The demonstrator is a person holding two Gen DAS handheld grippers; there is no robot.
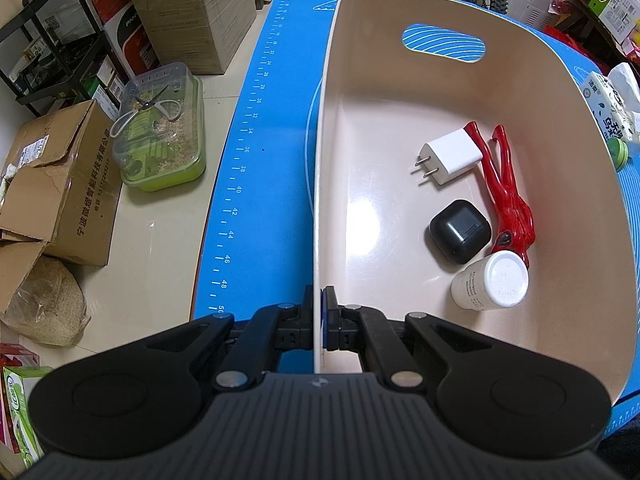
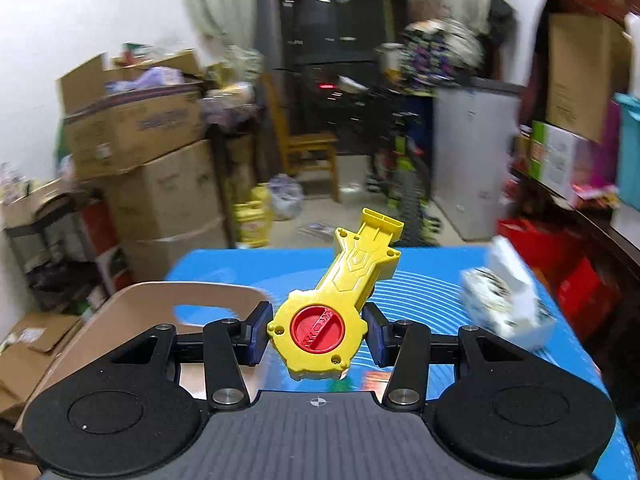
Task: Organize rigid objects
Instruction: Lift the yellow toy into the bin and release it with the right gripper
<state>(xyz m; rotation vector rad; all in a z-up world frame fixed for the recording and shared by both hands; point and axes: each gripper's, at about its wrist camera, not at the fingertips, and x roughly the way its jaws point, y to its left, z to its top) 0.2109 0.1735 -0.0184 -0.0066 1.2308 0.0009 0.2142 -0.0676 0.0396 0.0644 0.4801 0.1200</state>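
Note:
My left gripper is shut on the left wall of a beige bin that stands on the blue mat. Inside the bin lie a white charger plug, a red clip-like tool, a black earbud case and a white bottle. My right gripper is shut on a yellow toy launcher with a red dial and holds it in the air above the mat, to the right of the bin.
A tissue pack and a green round thing sit on the mat to the right of the bin. On the floor left of the table are cardboard boxes, a green plastic box and a black rack.

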